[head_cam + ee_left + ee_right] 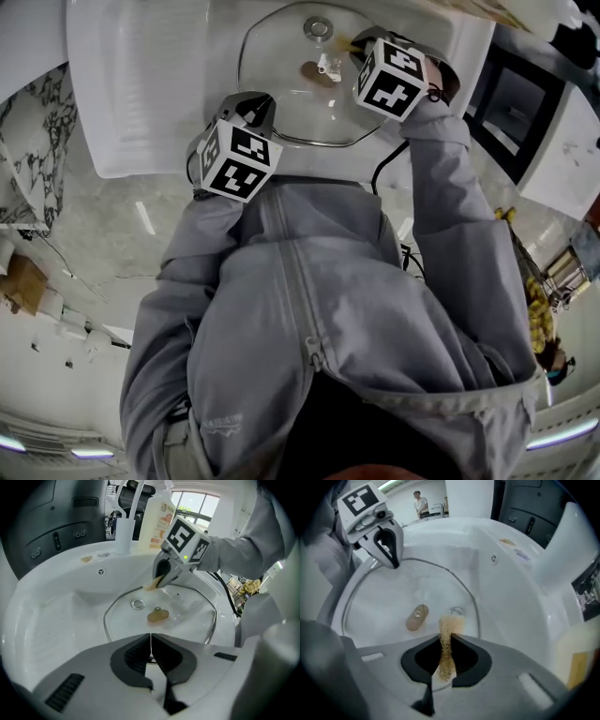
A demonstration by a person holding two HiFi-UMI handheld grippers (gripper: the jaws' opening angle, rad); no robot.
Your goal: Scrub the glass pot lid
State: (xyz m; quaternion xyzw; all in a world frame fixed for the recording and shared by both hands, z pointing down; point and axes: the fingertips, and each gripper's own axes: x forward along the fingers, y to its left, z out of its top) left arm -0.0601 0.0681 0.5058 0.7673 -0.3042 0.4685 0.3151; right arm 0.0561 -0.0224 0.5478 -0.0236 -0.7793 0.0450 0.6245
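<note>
Right gripper (446,643): jaws clamped on a tan scrub pad (449,624), whose free end projects past the jaw tips down to the glass pot lid (384,592). The lid lies in the white sink (511,588), over the drain (457,611), with its tan centre fitting (417,617) near the pad. Left gripper (150,644): jaws together, nothing seen between them, set at the lid's near rim; whether it presses on the rim cannot be told.

Step in hand, as judged: scrubbing the glass surface. For good effect, the pad's end should lie flat on the glass under even downward pressure. Strokes should overlap from the centre fitting out to the metal rim, while the left gripper steadies the lid against sliding in the basin. Too steep a pad angle risks folding the pad or pulling it from the jaws.
</note>
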